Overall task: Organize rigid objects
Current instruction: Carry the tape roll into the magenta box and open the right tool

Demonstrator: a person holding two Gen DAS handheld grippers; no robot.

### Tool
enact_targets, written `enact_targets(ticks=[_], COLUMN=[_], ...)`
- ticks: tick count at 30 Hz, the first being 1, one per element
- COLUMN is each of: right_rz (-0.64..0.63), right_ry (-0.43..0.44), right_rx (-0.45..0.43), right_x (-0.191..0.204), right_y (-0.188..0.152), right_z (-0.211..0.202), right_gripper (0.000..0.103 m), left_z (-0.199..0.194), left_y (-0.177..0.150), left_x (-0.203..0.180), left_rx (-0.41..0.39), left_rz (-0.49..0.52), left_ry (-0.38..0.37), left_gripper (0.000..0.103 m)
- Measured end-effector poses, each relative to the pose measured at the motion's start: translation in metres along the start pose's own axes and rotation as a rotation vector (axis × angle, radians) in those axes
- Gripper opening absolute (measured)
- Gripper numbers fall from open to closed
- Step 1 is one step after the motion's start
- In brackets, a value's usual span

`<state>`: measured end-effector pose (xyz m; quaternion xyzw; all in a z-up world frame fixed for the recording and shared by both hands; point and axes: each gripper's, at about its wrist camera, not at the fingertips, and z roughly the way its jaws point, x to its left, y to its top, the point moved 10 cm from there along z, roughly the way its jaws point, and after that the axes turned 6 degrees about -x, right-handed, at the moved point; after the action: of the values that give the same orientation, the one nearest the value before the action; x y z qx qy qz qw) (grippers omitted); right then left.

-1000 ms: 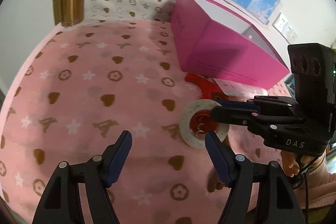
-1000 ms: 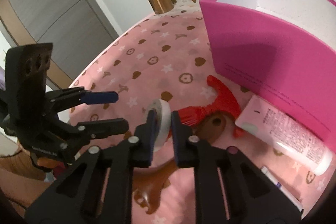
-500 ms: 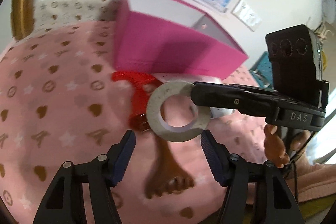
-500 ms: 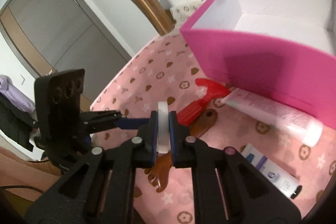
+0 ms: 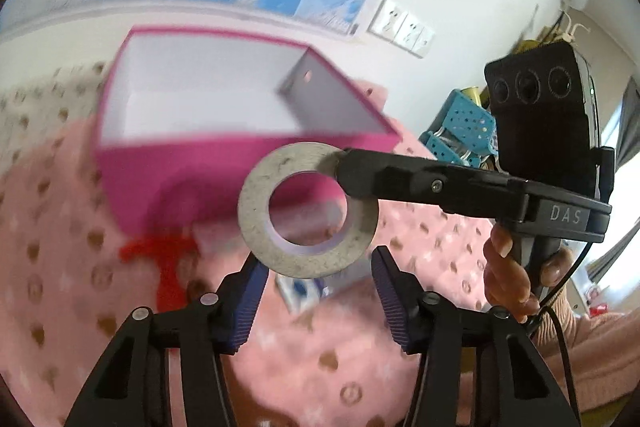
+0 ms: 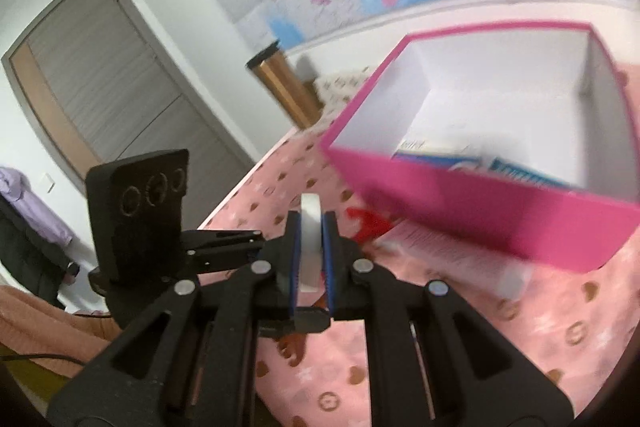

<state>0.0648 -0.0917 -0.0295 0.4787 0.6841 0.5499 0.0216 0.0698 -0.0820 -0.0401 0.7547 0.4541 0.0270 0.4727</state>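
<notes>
My right gripper is shut on a white tape roll and holds it in the air. In the left wrist view the tape roll hangs just above and between my left fingers, with the right gripper clamping its upper right edge. My left gripper is open and empty below the roll. The pink box stands open to the right, with a blue and white carton inside; it also shows in the left wrist view.
A red object, a white tube and a brown wooden piece lie on the pink patterned cloth in front of the box. A gold tumbler stands at the back by the wall.
My right gripper has lifted the tape roll off the cloth and raised it toward the pink box. My left gripper has risen along under it and stayed open.
</notes>
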Motion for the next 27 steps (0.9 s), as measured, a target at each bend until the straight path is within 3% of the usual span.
enact_targets(ticks=[6,13,21,27], right_rz=[0.014,0.056,0.104,0.109], right_ry=[-0.088,-0.174,-0.259,-0.403], right_rx=[-0.091,-0.138,-0.118,-0.078], right_x=[-0.034,-0.082,-0.136,-0.169], right_y=[0.038,0.072,0.083,0.071], right_z=[-0.030,-0.040,-0.036,-0.036], right_gripper=[0.012,0.012,0.015,0.020], left_z=[0.028,0.077,0.123,0.125], left_y=[0.049,0.087,0.092,0.088], left_x=[-0.013,-0.018,-0.009,0.009], left_rx=[0.004,0.052,0.133,0.122], left_rz=[0.071,0.110,0.113,0.094], left_ry=[-0.005,0.022,0.061,0.132], left_gripper=[0.051,0.051,0.051,0.051])
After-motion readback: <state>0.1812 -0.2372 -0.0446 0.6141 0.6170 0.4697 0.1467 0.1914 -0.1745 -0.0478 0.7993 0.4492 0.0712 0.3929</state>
